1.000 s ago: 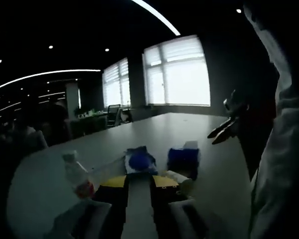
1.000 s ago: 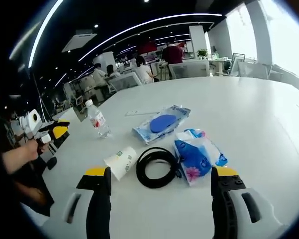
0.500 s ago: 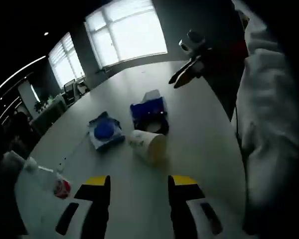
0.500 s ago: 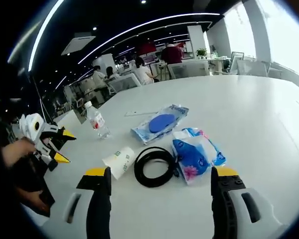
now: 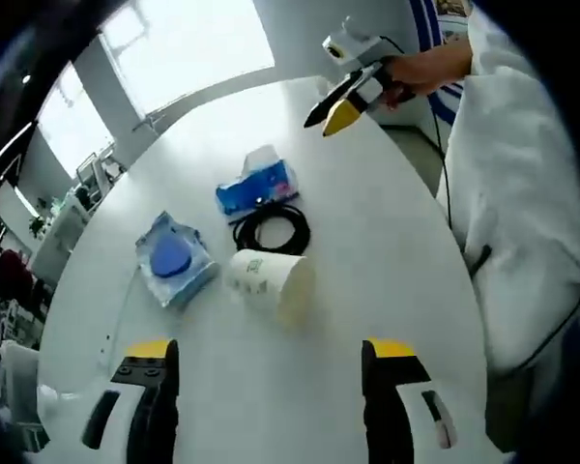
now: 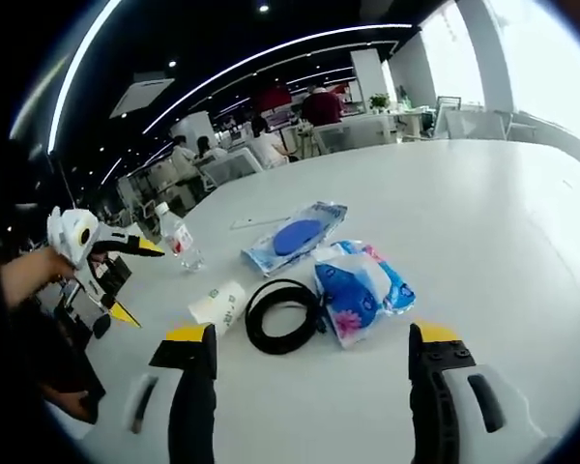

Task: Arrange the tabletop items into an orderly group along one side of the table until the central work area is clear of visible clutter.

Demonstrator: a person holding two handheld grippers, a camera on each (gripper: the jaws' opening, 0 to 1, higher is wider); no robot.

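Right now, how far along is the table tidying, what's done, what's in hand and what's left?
Done: nothing visibly. The paper cup, black cable coil, blue tissue pack, blue pouch and water bottle lie loosely mid-table, not lined along an edge. In hand: nothing; the left claw and right claw are open and empty above the white table. Left: moving every item to one side.

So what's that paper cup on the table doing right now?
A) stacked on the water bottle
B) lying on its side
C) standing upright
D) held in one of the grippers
B: the paper cup lies tipped over on the white table, beside the coiled black cable, neither gripper touching it.
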